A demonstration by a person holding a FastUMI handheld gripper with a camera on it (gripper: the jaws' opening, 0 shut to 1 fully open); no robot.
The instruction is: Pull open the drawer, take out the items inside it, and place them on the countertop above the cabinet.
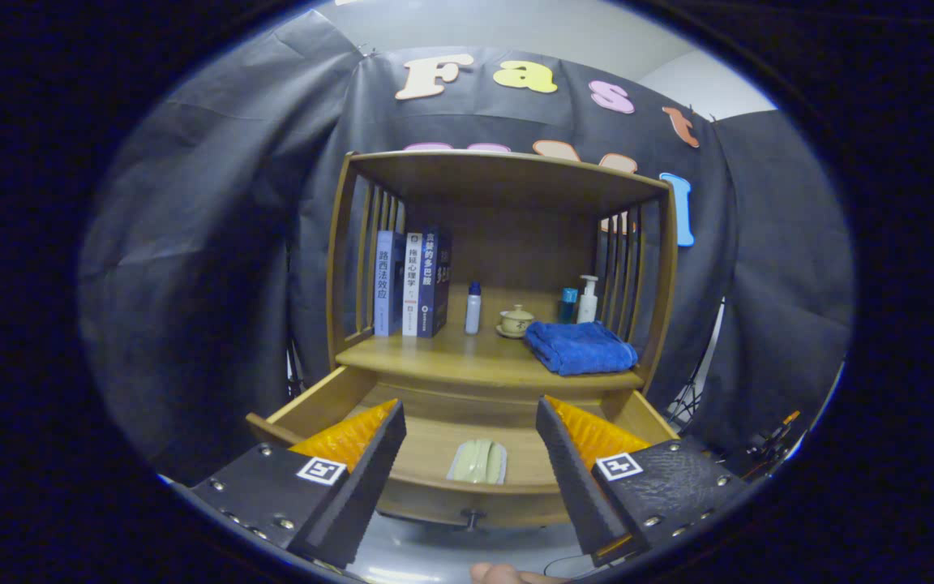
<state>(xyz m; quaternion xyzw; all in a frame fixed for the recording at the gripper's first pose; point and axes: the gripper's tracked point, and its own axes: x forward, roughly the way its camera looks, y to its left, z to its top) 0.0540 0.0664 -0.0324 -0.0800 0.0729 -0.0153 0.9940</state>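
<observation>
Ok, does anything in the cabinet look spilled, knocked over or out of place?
Nothing stands out. The drawer is open with a pale green item lying flat inside, seen between the open tongs. On the countertop, books, bottles and the lidded cup stand upright; the blue towel is folded.

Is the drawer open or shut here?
Open: the drawer is pulled out below the countertop, a pale green item lying inside. The gripper hovers open above it.
</observation>
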